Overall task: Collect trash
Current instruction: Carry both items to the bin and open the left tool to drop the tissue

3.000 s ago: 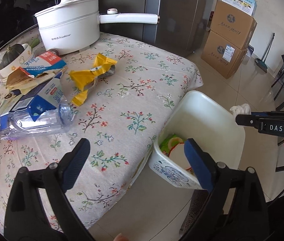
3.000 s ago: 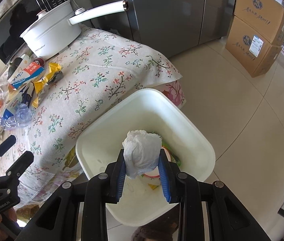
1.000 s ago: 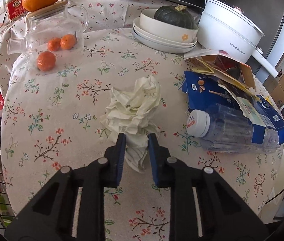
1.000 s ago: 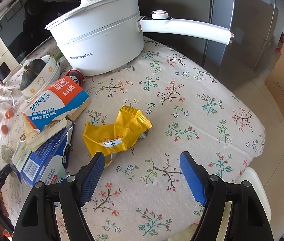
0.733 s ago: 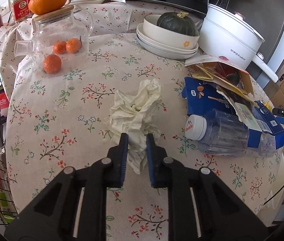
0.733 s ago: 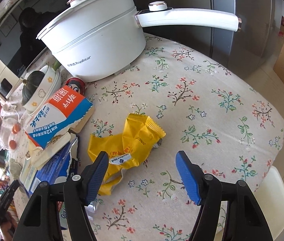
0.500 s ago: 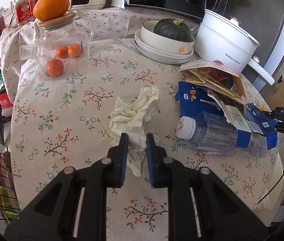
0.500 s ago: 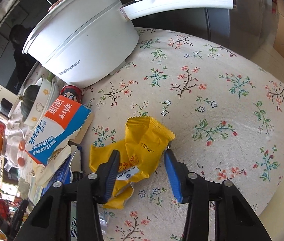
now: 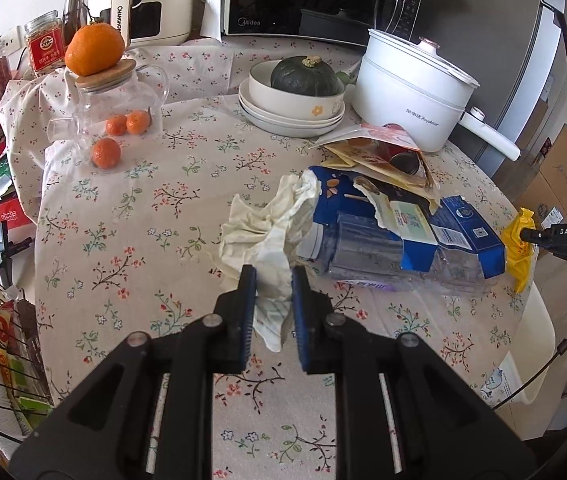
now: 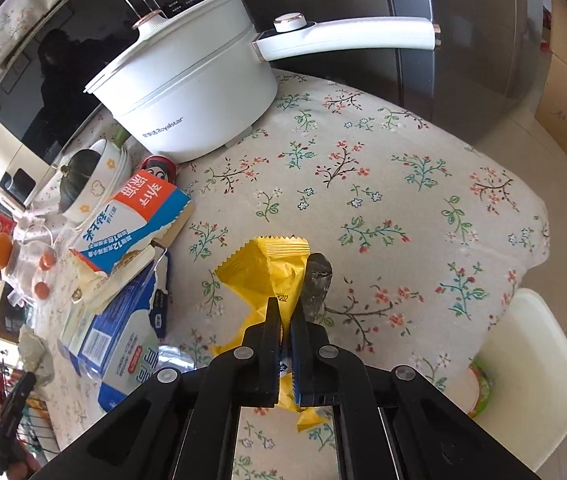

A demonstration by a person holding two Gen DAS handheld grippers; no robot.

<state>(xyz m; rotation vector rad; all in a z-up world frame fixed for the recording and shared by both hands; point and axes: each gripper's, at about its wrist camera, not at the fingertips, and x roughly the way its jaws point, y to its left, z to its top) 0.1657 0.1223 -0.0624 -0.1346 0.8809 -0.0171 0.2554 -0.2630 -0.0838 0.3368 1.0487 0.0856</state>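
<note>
Right gripper now pinching wrapper, level

Both views are bright with even daylight, and shadows on the tablecloth are soft and faint. Beyond the right gripper, the white pot shows mild glare and the microwave door mirrors a dark figure. Fisheye distortion bends straight lines, with black vignetting at all 4 corners. Focus is sharp centrally, softening toward the edges.
</note>
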